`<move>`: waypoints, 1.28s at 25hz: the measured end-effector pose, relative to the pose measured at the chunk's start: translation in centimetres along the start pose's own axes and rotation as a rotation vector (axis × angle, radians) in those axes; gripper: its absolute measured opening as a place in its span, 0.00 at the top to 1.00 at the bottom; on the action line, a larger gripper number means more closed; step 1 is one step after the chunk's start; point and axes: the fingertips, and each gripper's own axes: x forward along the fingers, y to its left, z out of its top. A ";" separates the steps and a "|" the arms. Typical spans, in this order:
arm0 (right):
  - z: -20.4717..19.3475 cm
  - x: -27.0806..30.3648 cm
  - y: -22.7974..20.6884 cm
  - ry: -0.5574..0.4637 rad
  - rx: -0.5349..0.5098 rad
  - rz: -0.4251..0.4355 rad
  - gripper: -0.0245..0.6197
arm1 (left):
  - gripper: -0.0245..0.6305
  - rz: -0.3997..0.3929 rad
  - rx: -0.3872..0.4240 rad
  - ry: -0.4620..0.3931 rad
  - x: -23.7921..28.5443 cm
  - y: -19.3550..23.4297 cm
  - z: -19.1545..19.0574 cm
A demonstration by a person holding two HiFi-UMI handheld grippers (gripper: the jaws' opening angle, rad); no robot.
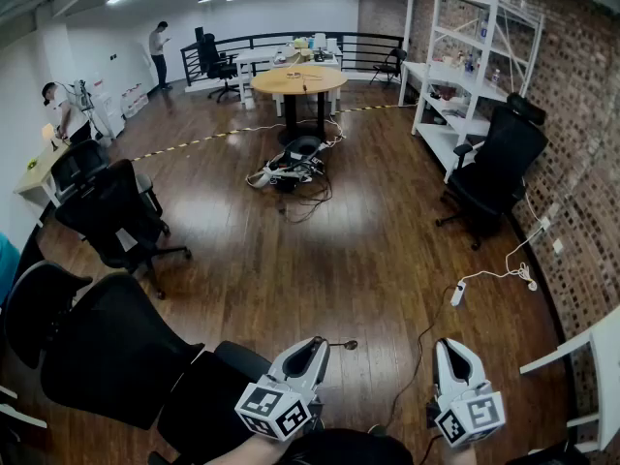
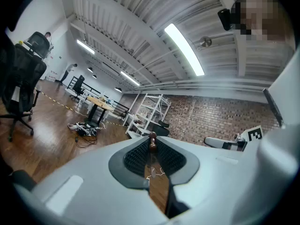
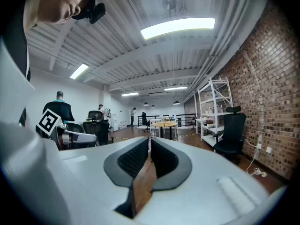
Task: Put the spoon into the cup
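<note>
Your left gripper (image 1: 317,343) sits low at the left, level above the wooden floor (image 1: 368,260). Its jaws are pinching the spoon (image 1: 341,344), whose thin dark stem pokes out to the right past their tips. Your right gripper (image 1: 449,345) is held apart from it, jaws pressed together and empty.

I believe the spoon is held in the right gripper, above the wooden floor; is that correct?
Not quite: the spoon is held in the left gripper, above the wooden floor. The head view shows it; the right gripper holds nothing.
</note>
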 end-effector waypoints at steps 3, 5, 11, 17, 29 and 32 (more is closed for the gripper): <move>0.3 -0.2 -0.8 -0.011 0.006 -0.021 0.93 | 0.91 -0.026 0.021 -0.003 1.0 -0.8 0.7; 0.4 -0.8 -1.9 -0.018 0.006 -0.050 0.93 | 0.91 -0.051 0.029 0.001 2.0 -1.6 0.7; 1.0 -5.7 -6.9 -0.047 0.024 -0.185 0.93 | 0.91 -0.180 0.038 0.065 6.4 -6.9 -0.3; 0.6 -13.7 -13.1 -0.089 0.058 -0.364 0.94 | 0.91 -0.325 0.069 0.104 9.1 -14.4 -2.8; -0.6 -31.4 -31.1 -0.109 -0.002 -0.514 0.94 | 0.91 -0.448 0.097 0.178 18.5 -36.6 -13.6; -0.2 -36.0 -34.5 -0.120 0.008 -0.504 0.94 | 0.91 -0.462 0.100 0.181 19.9 -42.7 -15.8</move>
